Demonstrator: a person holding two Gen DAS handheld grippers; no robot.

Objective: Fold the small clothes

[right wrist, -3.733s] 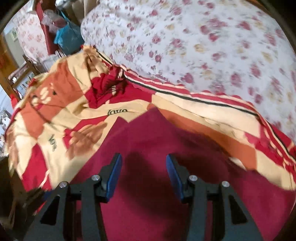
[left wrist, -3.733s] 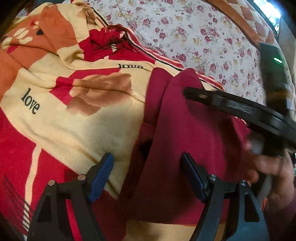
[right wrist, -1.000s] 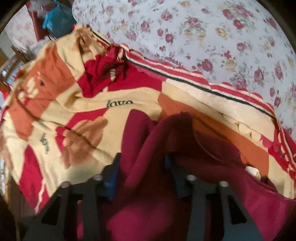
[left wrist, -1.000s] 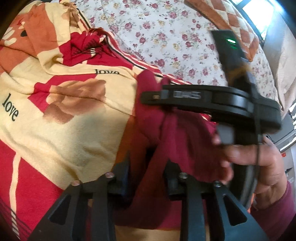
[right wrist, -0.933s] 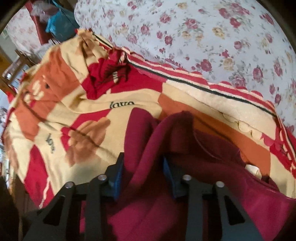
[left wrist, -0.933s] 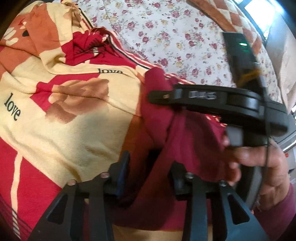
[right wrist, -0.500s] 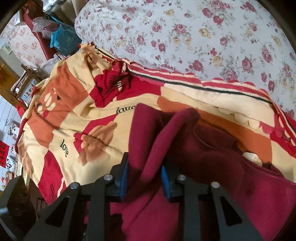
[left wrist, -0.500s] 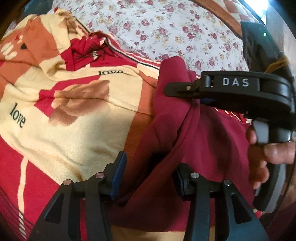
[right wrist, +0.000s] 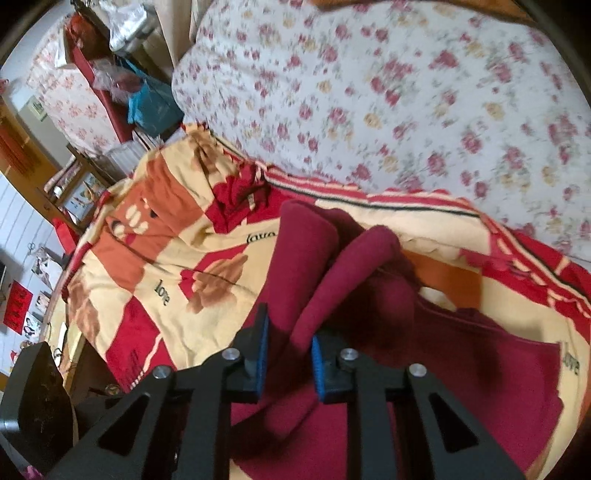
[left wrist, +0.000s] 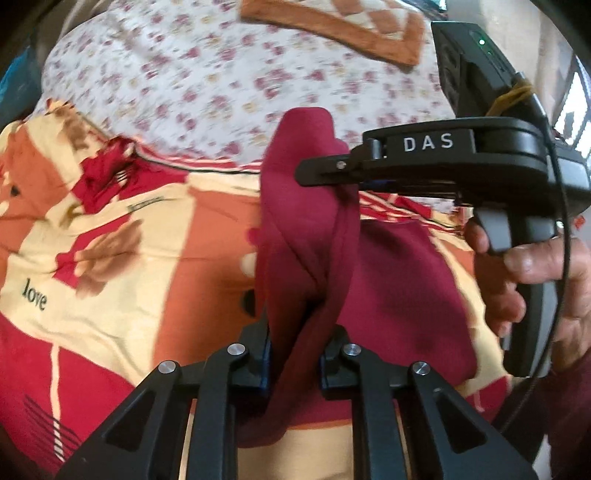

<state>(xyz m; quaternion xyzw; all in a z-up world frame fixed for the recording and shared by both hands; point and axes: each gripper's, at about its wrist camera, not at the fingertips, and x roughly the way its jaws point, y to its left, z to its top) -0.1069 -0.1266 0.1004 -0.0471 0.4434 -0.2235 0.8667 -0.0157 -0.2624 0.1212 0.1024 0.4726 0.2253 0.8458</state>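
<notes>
A dark red garment lies on a red, cream and orange "love" blanket. My left gripper is shut on a bunched edge of the garment and lifts it off the blanket. In the left wrist view my right gripper comes in from the right, held by a hand, and is shut on the same raised fold higher up. In the right wrist view my right gripper pinches a fold of the garment between its blue pads.
A floral bedsheet covers the bed beyond the blanket. An orange checked cloth lies at the far end. Cluttered furniture and bags stand off the bed's left side.
Both grippers closed on the garment's edge and have lifted it up off the blanket. The raised fold now stands higher, and both views have tilted toward the far end of the bed.
</notes>
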